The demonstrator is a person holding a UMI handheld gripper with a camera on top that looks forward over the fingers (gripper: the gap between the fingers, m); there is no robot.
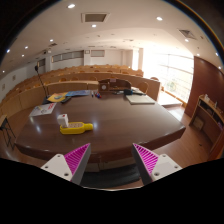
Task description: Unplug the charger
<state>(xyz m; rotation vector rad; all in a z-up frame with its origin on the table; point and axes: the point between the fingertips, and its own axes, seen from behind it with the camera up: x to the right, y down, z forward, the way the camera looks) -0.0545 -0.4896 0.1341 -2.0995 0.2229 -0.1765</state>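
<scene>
My gripper (112, 160) is open and empty, its two pink pads spread wide above the near edge of a round brown table (120, 125). A yellow object (77, 127) lies on the table ahead of the left finger (76, 160), with a small white block (63, 119) just beside it that could be the charger. I cannot make out a cable or socket. Both lie well beyond the fingertips.
A white box (43, 109) sits at the table's left. A yellow and blue item (62, 97) and a dark device (108, 88) lie at the far side, with a flat pale pad (139, 99) at the right. Wooden benches ring the room. Bright windows (172, 70) are at the right.
</scene>
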